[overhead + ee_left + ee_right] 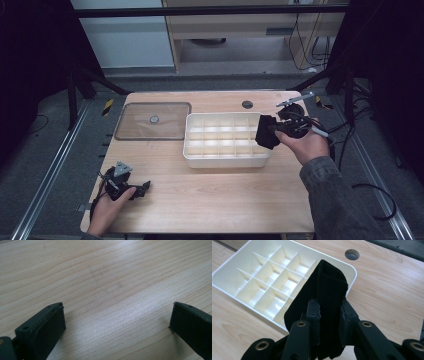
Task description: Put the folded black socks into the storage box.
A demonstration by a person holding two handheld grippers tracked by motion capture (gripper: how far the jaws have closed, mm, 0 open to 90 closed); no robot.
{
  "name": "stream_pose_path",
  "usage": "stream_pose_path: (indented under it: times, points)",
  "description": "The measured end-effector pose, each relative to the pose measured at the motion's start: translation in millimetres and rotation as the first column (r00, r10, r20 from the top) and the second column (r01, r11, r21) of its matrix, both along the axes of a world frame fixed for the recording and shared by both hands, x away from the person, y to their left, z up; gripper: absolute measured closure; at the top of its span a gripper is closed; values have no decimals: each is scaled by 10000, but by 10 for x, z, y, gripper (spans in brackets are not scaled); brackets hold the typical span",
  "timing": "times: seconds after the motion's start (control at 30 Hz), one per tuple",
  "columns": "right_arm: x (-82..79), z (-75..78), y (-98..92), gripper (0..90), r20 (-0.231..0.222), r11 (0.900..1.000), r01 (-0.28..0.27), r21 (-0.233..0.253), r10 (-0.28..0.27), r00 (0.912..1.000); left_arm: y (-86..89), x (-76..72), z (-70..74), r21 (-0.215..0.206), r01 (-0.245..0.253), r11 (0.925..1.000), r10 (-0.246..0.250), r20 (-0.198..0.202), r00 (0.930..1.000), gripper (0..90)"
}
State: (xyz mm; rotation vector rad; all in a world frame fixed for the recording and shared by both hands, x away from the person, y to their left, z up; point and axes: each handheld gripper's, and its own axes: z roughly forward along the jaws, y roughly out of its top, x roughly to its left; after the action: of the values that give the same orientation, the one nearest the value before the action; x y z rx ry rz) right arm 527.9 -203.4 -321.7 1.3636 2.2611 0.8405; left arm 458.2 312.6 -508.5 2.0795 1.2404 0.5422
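Black folded cloth (329,302), soft and matte, stands upright, pinched between the jaws of my right gripper (329,315) above the right end of the white tray (227,282). My left gripper (117,322) rests low over the table (105,277), jaws wide apart.

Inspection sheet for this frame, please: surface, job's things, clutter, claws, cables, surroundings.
Surface: wooden table, with a round hole near the far edge.
Job's things: folded black cloth held at the right end of the white divided tray; compartments look empty.
Clutter: clear lid lying flat left of the tray.
Claws: right claw shut on the cloth; left claw open, low over bare wood.
Cables: one trails from the right claw to the floor.
Surroundings: metal rails, dark frame, cabinets behind.
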Motion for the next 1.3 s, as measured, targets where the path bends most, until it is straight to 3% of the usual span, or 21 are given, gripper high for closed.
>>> stream_pose_path:
  times: [0.37,0.53,0.73,1.13,1.3]
  points:
    - [154,-46,1,737,-171,9995,139,-274,-143,9998,-1,-1,0,3,-8,10000,8,-2,10000,0]
    - [162,-63,-24,738,-227,9999,161,-11,-162,9996,2,-3,0,13,46,10000,-46,-2,10000,0]
    - [181,-101,-42,738,-339,9997,225,-75,-227,9992,2,-4,0,13,46,10000,-46,-1,10000,0]
    - [227,-191,37,738,-518,9994,122,-331,-139,9986,-1,-6,-2,-22,16,10000,-16,20,10000,0]
    - [239,-244,93,738,-620,9977,-2,-674,-40,9981,-1,-6,-2,-25,18,10000,-18,21,10000,0]
